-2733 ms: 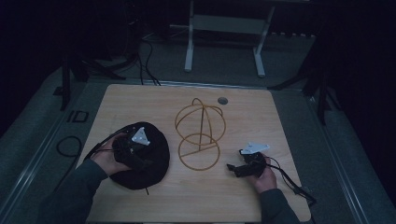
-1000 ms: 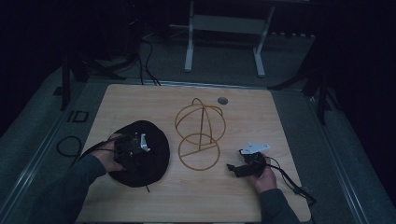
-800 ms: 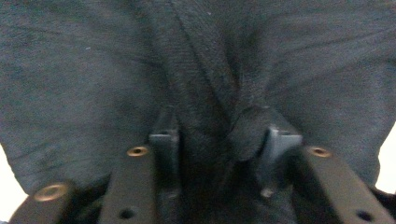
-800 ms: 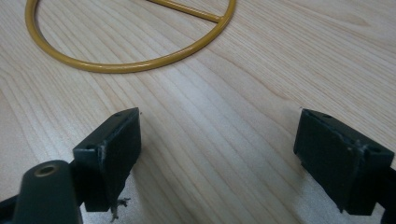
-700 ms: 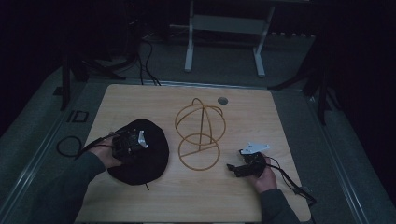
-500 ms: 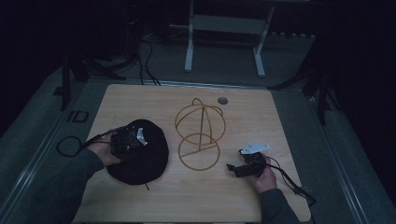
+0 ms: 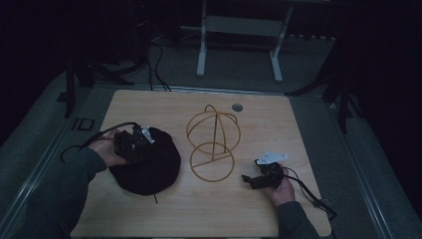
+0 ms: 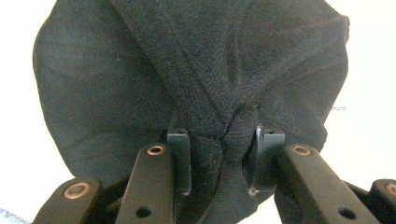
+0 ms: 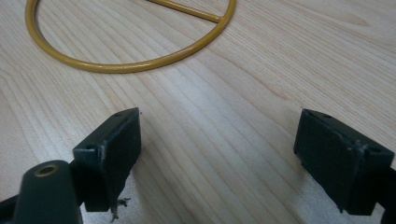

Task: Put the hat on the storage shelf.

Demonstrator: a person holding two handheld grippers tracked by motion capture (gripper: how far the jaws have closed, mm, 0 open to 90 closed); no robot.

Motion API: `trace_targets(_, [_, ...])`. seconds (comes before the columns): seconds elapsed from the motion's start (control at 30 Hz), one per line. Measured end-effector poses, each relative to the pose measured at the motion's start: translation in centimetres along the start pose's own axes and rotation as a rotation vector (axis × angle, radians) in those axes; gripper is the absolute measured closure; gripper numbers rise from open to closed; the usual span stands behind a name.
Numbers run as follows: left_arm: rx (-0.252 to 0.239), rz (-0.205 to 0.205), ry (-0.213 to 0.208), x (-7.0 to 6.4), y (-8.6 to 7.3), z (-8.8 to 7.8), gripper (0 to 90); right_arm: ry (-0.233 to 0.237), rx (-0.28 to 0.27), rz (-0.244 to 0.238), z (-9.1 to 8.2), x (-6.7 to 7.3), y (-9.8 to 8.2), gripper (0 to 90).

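Two tools: one per hand, and they're doing very different things right now.
Left tool [image 7: 144, 141]: jaws have just been closing and now pinch a bunched fold of the black hat [image 7: 149, 167]; in the left gripper view the cloth [image 8: 196, 79] is gathered tight between both pads [image 8: 180, 154], so it's a real grip, not just a touch.
Right tool [image 7: 259, 175]: sits low over the desk [image 7: 164, 107] with its jaws standing wide, nothing between them, just bare wood in the right gripper view [image 9: 219, 158].
Hats: one, a soft dark floppy thing, lying left of the wire stand [image 7: 213, 144], its edge near the stand's base ring but not touching, as far as I can tell.
Stands: one, yellow wire, a flat ring on the desk with a dome of hoops rising above it.
Key relation: the stand is to the right of the hat and taller than it, so my guess is the hat has to go up and across to land on the dome.
Nearer hand: the left is on the hat; the right tool is just right of the stand's ring [image 9: 126, 60], handy for steadying it.
Other bits: one small round grommet [image 7: 237, 107] in the desk beyond the stand.
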State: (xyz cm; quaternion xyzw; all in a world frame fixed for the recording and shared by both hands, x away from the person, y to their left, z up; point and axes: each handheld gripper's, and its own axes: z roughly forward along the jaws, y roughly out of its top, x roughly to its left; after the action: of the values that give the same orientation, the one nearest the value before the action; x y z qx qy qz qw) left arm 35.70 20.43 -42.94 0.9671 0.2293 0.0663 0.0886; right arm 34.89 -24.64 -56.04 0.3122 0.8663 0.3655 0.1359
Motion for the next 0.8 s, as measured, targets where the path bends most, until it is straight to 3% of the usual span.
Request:
trace_targets(0.43, [-0.009,-0.012,-0.014,1.2,1.1,-3.0,68.5,0.000,-0.001,-0.003,0.0,0.0,0.0,14.6])
trace_targets(0.8, [-0.022,0.012,0.000,1.6,2.4,-5.5,68.9,0.000,-0.001,-0.001,0.0,0.0,0.0,14.6])
